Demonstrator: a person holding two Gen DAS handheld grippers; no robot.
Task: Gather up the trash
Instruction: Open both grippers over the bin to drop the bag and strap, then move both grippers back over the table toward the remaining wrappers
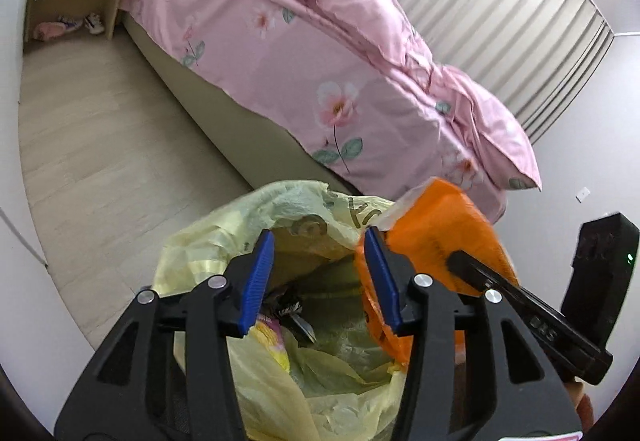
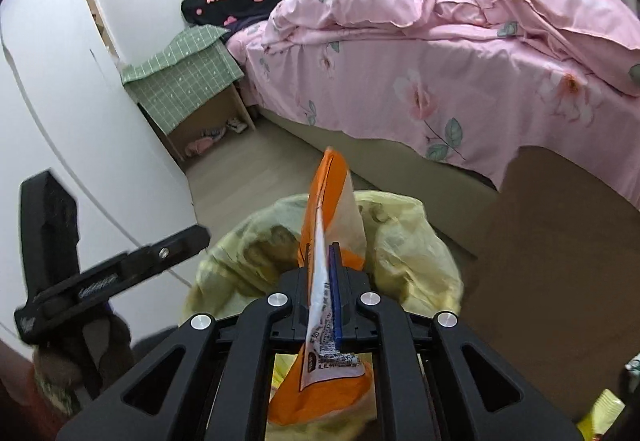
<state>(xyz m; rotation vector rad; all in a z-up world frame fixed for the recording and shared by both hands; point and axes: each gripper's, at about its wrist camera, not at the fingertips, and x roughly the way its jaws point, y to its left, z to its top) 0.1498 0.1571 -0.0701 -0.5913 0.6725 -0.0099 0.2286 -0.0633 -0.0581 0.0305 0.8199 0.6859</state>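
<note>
Fingers [image 2: 335, 281] of the right gripper [image 2: 326, 253] closed flat on an orange snack wrapper [image 2: 329, 197], pinched about mid-length. Printed end trailing back toward the camera, other end poking up past the tips. Fingers of the left gripper [image 1: 320, 265] parted, blue pads standing over the mouth of a yellow plastic bag [image 1: 200, 241], with nothing pressed between them. Wrapper just beside the right-hand pad; touching or not, impossible to tell.

Step in hand, by the look of it: dropping the wrapper into the bag.

To do it well:
- Carry the pinch further over the opening, with the trailing end brought inside the rim rather than onto it.
- Tip the nose down a little more for a clean fall off the pads, and release only then.
- Mind the limp far rim toward the bed [image 1: 320, 61], likely to fold inward and catch so light a piece.
- Better to put the left gripper to work holding the mouth wide, clear of the right one's path.

Pose: both grippers angled downward over the bag, side by side and close. Right one reaching in from the left gripper's right, its dark fingers crossing just beside the left one's. Bag near the foot of the bed, already holding other rubbish.
</note>
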